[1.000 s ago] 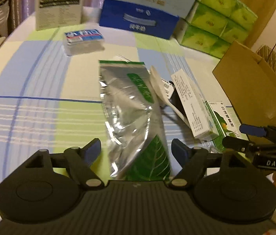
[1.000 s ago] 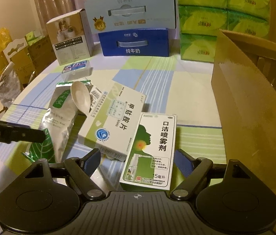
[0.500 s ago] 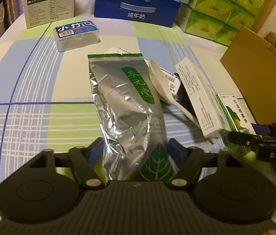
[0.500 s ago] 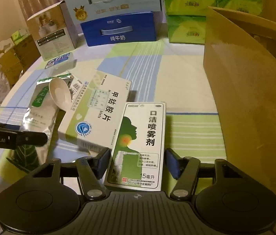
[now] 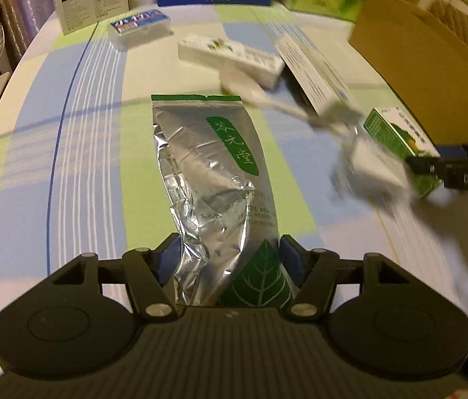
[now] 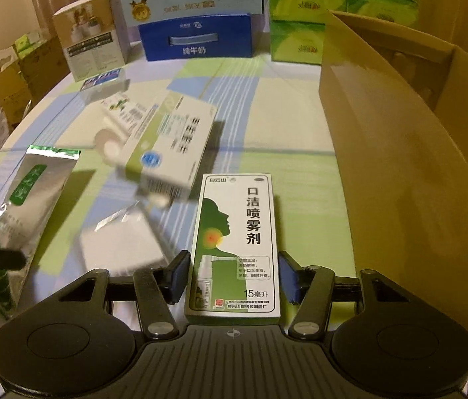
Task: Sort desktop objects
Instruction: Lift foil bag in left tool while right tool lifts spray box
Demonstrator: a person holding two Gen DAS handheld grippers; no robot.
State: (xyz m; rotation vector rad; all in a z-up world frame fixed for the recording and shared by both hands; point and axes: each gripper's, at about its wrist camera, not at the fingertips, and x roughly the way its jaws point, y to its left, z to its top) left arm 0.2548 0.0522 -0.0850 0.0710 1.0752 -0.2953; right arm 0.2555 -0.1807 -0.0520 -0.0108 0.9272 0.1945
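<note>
Left gripper [image 5: 230, 259]: pads pressed against both sides of foil pouch [image 5: 215, 179], near bench [image 5: 77, 139] front edge; bare cloth open to its left. Centre: blurred white carton [image 6: 170, 146], paper slip [image 6: 121, 246]. Right gripper [image 6: 234, 276]: closed on spray box [image 6: 237, 242]. Cardboard box [image 6: 400, 153] walls off right edge.

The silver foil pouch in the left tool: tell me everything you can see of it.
The foil pouch is a crinkled silver bag with a green strip along its far top edge, a green label with white characters, and a green leaf print at its near end. It looks sealed and partly filled. It lies lengthwise, pointing away from the left tool, whose fingers press its near end from both sides. Whether the rest lies on the striped tablecloth or is lifted is unclear.
</note>
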